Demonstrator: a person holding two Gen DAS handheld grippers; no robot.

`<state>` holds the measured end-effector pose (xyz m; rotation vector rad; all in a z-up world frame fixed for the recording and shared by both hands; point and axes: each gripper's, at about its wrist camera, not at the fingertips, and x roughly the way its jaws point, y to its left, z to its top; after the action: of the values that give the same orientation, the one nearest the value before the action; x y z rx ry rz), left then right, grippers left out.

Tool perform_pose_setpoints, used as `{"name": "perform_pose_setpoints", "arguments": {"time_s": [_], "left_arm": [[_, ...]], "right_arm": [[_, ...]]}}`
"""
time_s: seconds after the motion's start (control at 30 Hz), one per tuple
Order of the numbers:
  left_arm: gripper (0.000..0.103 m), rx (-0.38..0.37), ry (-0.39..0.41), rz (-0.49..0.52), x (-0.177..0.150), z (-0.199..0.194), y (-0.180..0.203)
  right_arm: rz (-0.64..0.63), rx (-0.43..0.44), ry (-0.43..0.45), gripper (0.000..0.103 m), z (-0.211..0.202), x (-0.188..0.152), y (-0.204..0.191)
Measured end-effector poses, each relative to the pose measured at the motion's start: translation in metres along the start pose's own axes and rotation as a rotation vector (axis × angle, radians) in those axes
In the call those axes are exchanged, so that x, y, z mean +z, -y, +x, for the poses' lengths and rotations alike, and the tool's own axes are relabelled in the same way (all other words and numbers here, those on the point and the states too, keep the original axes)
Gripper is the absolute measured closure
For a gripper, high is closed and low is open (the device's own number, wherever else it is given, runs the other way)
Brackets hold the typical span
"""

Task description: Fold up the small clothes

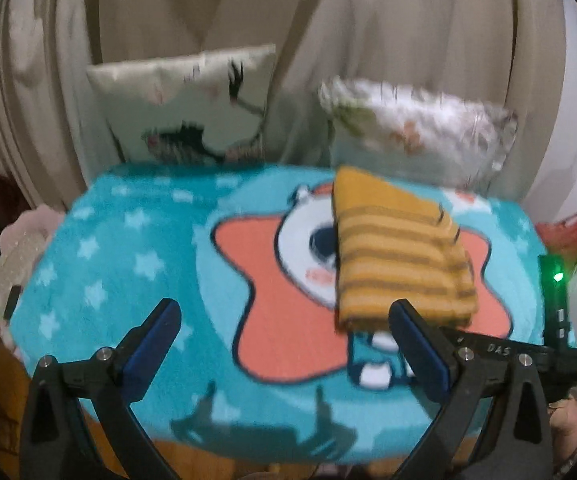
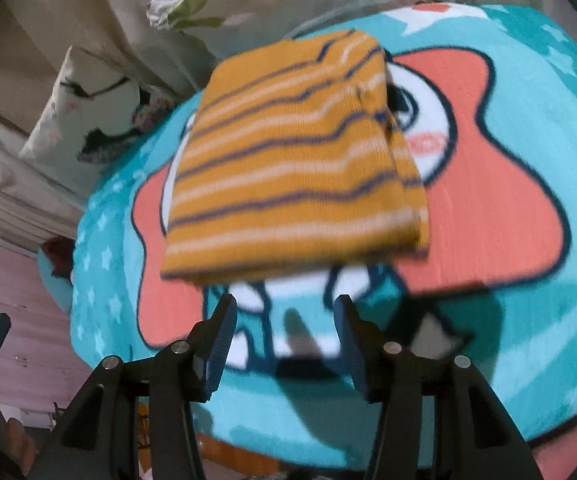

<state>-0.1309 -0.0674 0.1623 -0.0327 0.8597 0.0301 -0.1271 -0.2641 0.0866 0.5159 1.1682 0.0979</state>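
A small mustard-yellow striped garment (image 1: 396,252) lies folded into a compact rectangle on a teal cartoon blanket (image 1: 136,240). It also shows in the right wrist view (image 2: 292,160), lying flat on the blanket (image 2: 528,300). My left gripper (image 1: 284,328) is open and empty, above the blanket's near part, to the left of the garment. My right gripper (image 2: 284,316) is open and empty, just in front of the garment's near edge, not touching it. The right gripper's body shows at the right of the left wrist view (image 1: 528,356).
Two patterned pillows (image 1: 184,104) (image 1: 416,132) lean against beige curtains (image 1: 368,20) behind the blanket. Pale stuffed items (image 1: 16,256) lie off the blanket's left edge. A red object (image 1: 568,228) sits at the far right. The blanket's front edge drops off near the grippers.
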Motion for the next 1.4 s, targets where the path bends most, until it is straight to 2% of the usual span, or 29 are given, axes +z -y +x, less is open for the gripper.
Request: {"name": "perform_pose_setpoints", "arguments": {"time_s": [0.07, 0.1, 0.2, 0.6, 0.97, 1.4], "left_arm": [[0.000, 0.012, -0.047, 0.002, -0.011, 0.003, -0.001], [0.000, 0.046, -0.076, 0.019, -0.018, 0.006, 0.000], [0.000, 0.067, -0.103, 0.049, -0.034, 0.005, 0.001], [0.000, -0.011, -0.177, 0.071, -0.070, -0.008, -0.009], [0.000, -0.063, -0.240, 0.033, -0.088, -0.005, -0.020], [0.000, -0.090, -0.306, -0.020, -0.100, 0.009, -0.043]], "right_arm": [[0.006, -0.018, -0.009, 0.048, -0.001, -0.014, 0.000], [0.008, -0.024, -0.011, 0.048, -0.002, -0.019, 0.001], [0.011, -0.050, -0.013, 0.048, -0.005, -0.036, 0.001], [-0.126, -0.201, 0.015, 0.045, -0.018, -0.088, -0.024], [-0.170, -0.258, 0.035, 0.043, -0.023, -0.105, -0.046], [-0.191, -0.292, 0.005, 0.042, -0.006, -0.113, -0.062]]}}
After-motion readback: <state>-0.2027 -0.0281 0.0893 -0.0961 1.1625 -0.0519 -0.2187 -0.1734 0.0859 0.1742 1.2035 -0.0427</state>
